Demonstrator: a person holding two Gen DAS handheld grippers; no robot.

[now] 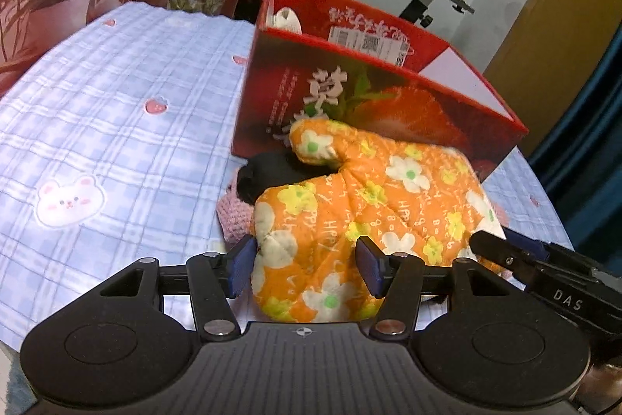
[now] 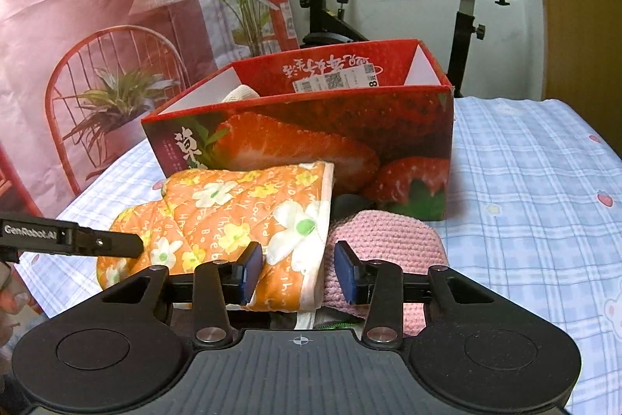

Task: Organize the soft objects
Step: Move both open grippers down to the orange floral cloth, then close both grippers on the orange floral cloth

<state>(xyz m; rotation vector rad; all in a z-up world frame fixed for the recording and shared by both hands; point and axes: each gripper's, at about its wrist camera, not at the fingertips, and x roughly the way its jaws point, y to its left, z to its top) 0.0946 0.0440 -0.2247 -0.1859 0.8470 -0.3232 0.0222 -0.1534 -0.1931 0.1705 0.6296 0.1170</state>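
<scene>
A: Mitt (image 1: pixel 365 216), orange with white and yellow flowers, fills the lower centre of my left wrist view, lying on the checked cloth (image 1: pixel 116 111) just in front of the red box (image 1: pixel 350 96).

B: And your left claw (image 1: pixel 307 269)?

A: About half open. The mitt's near end sits between the blue pads (image 1: pixel 241 267); the left pad touches its edge, the right pad lies against the fabric. I cannot tell whether they press.

B: The right claw (image 2: pixel 297 273)?

A: Narrower gap. In my right wrist view the mitt's white-trimmed cuff runs down between the pads at lower centre, with a pink knit piece (image 2: pixel 388 240) just to its right, against the right pad. Grip or mere contact, I cannot tell.

B: Anything in the box?

A: A pale cream item (image 1: pixel 285 18) shows at its upper left corner. Something black (image 1: pixel 272 174) lies under the mitt, touching the box front. An exercise bike (image 2: pixel 350 6) stands behind, top centre.
</scene>
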